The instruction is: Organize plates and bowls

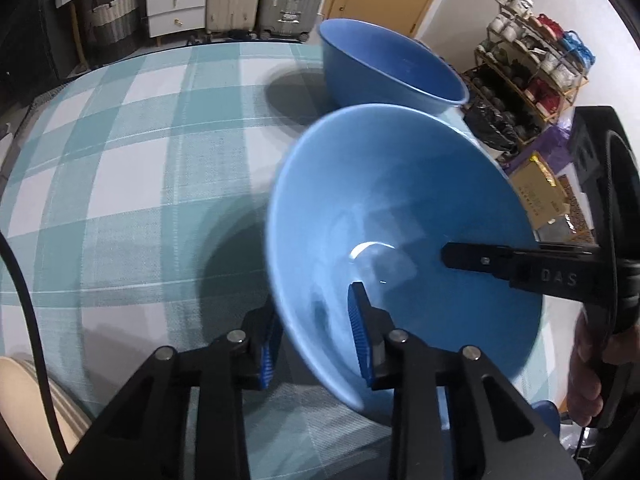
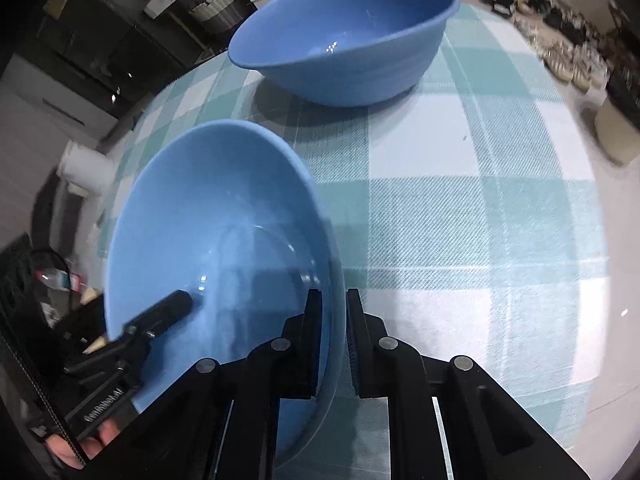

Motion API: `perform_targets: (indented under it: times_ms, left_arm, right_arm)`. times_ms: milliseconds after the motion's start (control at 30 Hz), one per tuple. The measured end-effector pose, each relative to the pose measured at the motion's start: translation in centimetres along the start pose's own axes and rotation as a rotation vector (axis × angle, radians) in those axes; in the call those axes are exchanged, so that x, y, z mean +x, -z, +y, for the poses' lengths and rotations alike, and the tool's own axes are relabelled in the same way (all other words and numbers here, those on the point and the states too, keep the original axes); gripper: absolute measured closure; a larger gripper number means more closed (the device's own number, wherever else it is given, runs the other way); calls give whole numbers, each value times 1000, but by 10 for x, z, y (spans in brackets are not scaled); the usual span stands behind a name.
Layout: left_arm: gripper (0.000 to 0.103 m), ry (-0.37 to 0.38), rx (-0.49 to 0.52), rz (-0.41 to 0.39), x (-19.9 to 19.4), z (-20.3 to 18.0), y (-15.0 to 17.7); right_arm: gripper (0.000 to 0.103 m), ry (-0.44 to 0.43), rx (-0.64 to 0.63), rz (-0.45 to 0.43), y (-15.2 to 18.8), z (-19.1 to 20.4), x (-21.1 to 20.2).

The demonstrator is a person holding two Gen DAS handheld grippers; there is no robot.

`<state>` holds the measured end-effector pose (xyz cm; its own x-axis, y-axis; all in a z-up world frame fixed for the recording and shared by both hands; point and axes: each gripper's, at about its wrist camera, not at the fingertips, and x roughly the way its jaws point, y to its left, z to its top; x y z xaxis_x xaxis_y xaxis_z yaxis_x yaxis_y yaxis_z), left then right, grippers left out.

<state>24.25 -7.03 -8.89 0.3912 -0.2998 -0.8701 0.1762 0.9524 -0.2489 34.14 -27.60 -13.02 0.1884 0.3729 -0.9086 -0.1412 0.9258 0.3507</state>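
On a teal-checked tablecloth (image 2: 480, 200), the right gripper (image 2: 334, 344) pinched the tilted pale blue bowl (image 2: 216, 216)'s rim, the left gripper (image 1: 316, 344) loosely straddled the opposite rim, risking slipping near the darker bowl (image 2: 352, 40).

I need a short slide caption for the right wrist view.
Right gripper clamps the tilted blue bowl by its rim; a second bowl rests on the checked tablecloth.

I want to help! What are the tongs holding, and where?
Right tongs pinch the nearer blue bowl by its rim. Left tongs straddle the opposite rim, gap showing.
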Motion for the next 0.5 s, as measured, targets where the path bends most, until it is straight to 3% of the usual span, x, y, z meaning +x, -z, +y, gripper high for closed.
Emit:
perform_targets:
  times_ms: [500]
  left_arm:
    - [76, 20, -22, 43, -5, 0, 1]
  right_arm:
    - [93, -19, 69, 7, -5, -8, -13]
